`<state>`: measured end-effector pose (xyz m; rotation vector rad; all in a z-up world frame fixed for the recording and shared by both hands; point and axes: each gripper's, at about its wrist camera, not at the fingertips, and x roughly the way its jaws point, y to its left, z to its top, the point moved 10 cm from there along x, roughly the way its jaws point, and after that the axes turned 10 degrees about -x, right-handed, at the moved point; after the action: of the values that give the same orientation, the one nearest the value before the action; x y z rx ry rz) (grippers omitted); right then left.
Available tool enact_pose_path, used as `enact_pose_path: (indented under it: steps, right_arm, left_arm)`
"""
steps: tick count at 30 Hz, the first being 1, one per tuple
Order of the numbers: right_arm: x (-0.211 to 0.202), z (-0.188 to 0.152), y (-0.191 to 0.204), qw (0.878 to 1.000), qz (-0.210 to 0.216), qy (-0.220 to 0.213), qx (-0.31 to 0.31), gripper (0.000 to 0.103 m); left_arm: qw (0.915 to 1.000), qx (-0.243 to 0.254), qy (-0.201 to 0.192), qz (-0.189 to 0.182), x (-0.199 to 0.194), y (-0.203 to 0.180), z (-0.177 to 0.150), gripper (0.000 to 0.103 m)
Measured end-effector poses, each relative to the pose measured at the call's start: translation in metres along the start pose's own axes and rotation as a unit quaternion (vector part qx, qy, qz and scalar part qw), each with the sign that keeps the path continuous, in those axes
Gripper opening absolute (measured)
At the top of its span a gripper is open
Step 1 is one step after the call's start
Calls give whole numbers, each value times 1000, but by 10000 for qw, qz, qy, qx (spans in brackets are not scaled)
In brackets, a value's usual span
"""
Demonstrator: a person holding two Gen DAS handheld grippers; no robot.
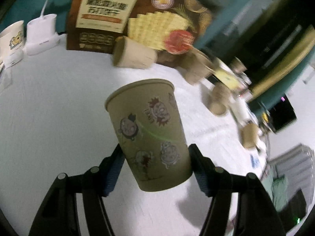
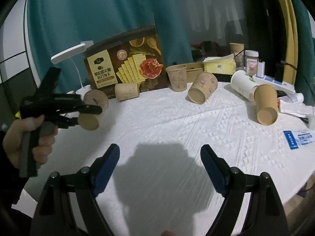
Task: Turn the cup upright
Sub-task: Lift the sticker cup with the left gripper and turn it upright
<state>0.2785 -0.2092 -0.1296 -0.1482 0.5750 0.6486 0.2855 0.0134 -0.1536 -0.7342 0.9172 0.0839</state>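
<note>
My left hand-held gripper is clamped on the cup. Its two pads press the cup's lower wall from either side, near the closed base. From the left wrist view the cup hangs clear above the white worktop, with its rim pointing away from me and up and its base toward the camera, slightly tilted. Cartoon stickers cover its side.

From the right wrist view I see the same cup held at the far left, lying nearly on its side in the air, its base facing this camera. The left hand-held gripper reaches in from the left and points right and a little down. My hand is wrapped around its grey handle, fingers curled, thumb on top.

My right hand-held gripper stands wide apart with nothing between its blue pads. It hovers low over the near edge of the worktop and casts a shadow there.

Other cups lie tipped over further back, one upright among them, in front of a cracker box. A white lamp stands beside the box, and the view from the left wrist is blurred toward its right side.
</note>
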Motion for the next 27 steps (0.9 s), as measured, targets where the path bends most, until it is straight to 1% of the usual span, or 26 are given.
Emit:
enact_pose_path:
  steps: [4, 7, 10, 12, 15, 17, 22, 27]
  right_arm:
    - [-17, -6, 5, 9999, -135, 15, 50, 82]
    - [-30, -17, 5, 9998, -174, 8, 138, 82]
    - [-38, -30, -1, 9992, -246, 102, 314, 82]
    - [-45, -37, -5, 9987, -266, 133, 409, 83]
    - [-54, -45, -9, 9984, -355, 166, 395, 83]
    - [-56, -52, -14, 9981, -381, 232, 434, 83]
    - [-57, -66, -28, 9963, -480, 373, 601, 83]
    - [-57, -73, -38, 9951, -513, 425, 725, 83]
  left_arm:
    - [9992, 270, 202, -197, -22, -10, -41, 66]
    - [9984, 358, 408, -167, -29, -11, -74, 66]
    - [9969, 391, 641, -234, -36, -12, -108, 66]
    - [9961, 417, 736, -234, -35, -13, -122, 66]
    - [9949, 428, 882, -256, -26, -15, -138, 66]
    - [9948, 488, 866, -202, -18, -17, -143, 66]
    - [9937, 536, 976, -75, 1, -21, -149, 66]
    - [9924, 643, 1045, -34, 7, -27, -151, 66]
